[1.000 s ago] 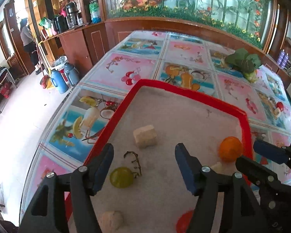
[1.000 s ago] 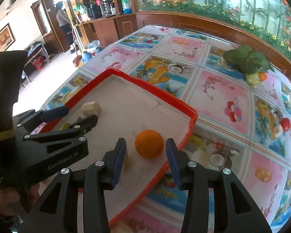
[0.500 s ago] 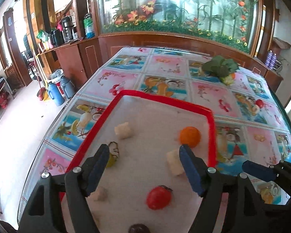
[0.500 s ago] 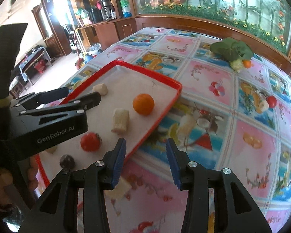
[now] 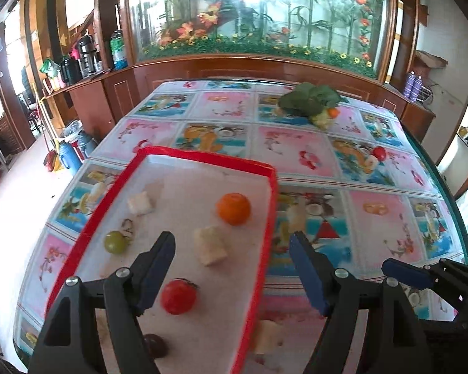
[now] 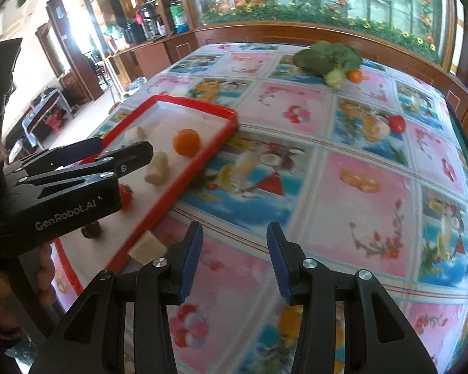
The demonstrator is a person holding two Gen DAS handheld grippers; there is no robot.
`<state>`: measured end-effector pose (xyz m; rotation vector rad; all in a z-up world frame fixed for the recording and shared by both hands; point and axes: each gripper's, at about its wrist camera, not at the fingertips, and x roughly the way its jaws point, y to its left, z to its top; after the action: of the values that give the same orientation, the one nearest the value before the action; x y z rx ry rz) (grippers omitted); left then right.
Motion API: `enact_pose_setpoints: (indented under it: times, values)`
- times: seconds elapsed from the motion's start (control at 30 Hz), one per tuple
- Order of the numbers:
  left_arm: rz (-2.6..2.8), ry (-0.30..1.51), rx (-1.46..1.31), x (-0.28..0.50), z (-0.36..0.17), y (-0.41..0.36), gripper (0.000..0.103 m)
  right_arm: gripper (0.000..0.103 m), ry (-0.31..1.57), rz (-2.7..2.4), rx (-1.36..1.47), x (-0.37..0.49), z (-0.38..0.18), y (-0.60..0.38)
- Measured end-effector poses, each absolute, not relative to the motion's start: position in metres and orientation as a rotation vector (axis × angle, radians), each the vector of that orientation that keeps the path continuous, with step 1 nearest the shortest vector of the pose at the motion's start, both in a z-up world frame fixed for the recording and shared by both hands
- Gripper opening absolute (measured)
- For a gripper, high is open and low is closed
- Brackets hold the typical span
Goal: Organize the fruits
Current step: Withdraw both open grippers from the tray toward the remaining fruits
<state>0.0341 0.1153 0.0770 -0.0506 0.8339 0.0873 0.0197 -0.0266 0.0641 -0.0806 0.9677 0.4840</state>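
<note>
Fruits: lying on the red tray (image 5: 259, 283), which sits on the table's (image 5: 390, 205) left part.
Grape (image 5: 115, 242): green, near tray's left rim.
Tomato (image 5: 178, 296): between left gripper's (image 5: 232, 272) wide-spread jaws.
Orange (image 5: 233, 208): near tray's right rim.
Cube (image 6: 147, 248): pale, on table, touching tray's right rim.
Right gripper (image 6: 232, 261): jaws wide, empty, over table.

Dark round fruit (image 5: 155, 345) partly behind the left gripper's fingers (image 5: 159, 268); beige cube (image 5: 269, 336) beside the tray blurred.
</note>
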Motion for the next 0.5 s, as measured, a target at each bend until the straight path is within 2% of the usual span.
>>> enact_pose_setpoints:
  times: [0.5]
  values:
    - [-0.019, 0.879, -0.052, 0.046, 0.074, 0.052, 0.08, 0.042, 0.978, 0.403, -0.035, 0.037, 0.059, -0.11]
